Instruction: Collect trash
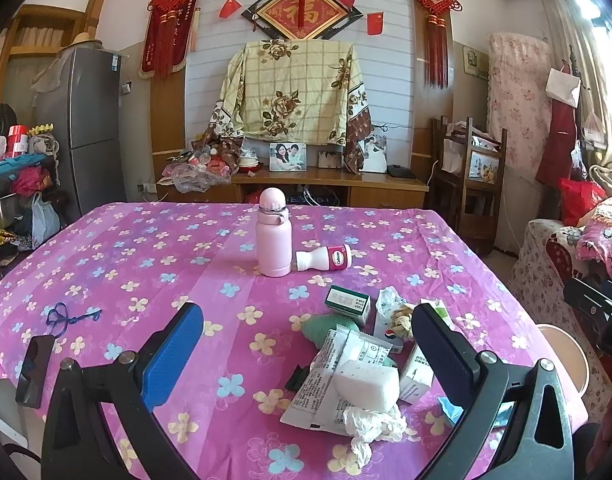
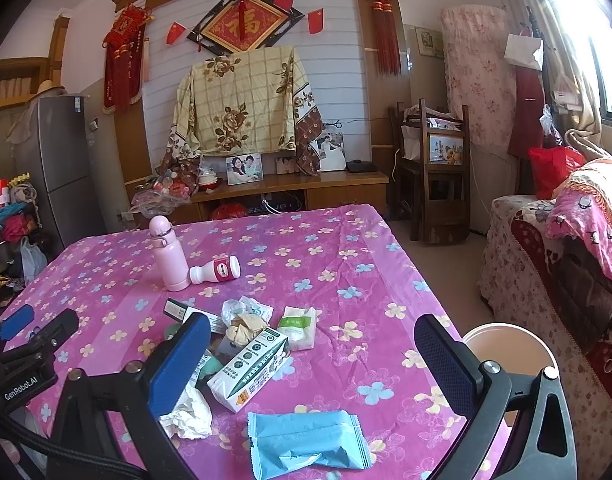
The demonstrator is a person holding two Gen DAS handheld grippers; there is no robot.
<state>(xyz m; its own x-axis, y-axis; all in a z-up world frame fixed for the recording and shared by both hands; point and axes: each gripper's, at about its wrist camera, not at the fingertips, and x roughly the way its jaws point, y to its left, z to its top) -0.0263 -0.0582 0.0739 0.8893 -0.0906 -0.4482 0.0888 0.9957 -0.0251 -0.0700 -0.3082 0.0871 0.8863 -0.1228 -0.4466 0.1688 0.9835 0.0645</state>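
hovering over the near edge of a table (image 1: 118, 248) covered in a pink flowered cloth, the left gripper (image 1: 308, 340) has its jaws spread wide with nothing between them, and the right gripper (image 2: 312, 364) is likewise wide apart and empty

the trash sits in a loose cluster near the front right part of the table. in the left wrist view a white foam block (image 1: 366, 382) lies on top of a flat printed wrapper (image 1: 334, 364), with a crumpled white tissue (image 1: 372, 426) just in front of it. behind these is a green and white small box (image 1: 348, 300) and a crumpled wad of paper (image 1: 400, 314) in clear plastic

in the right wrist view a green and white carton (image 2: 250, 368) lies on its side between the fingers, a light blue plastic wrapper (image 2: 306, 440) lies flat just in front of it, and a small green-labelled tissue pack (image 2: 300, 326) is just behind it

farther back, a pink bottle (image 1: 272, 234) stands upright with a small white and red bottle (image 1: 324, 258) lying on its side touching its base. a phone (image 1: 34, 370) lies at the left edge of the table, near a blue string (image 1: 68, 316). a round bin (image 2: 506, 350) with a pale inside stands on the floor just off the right edge of the table
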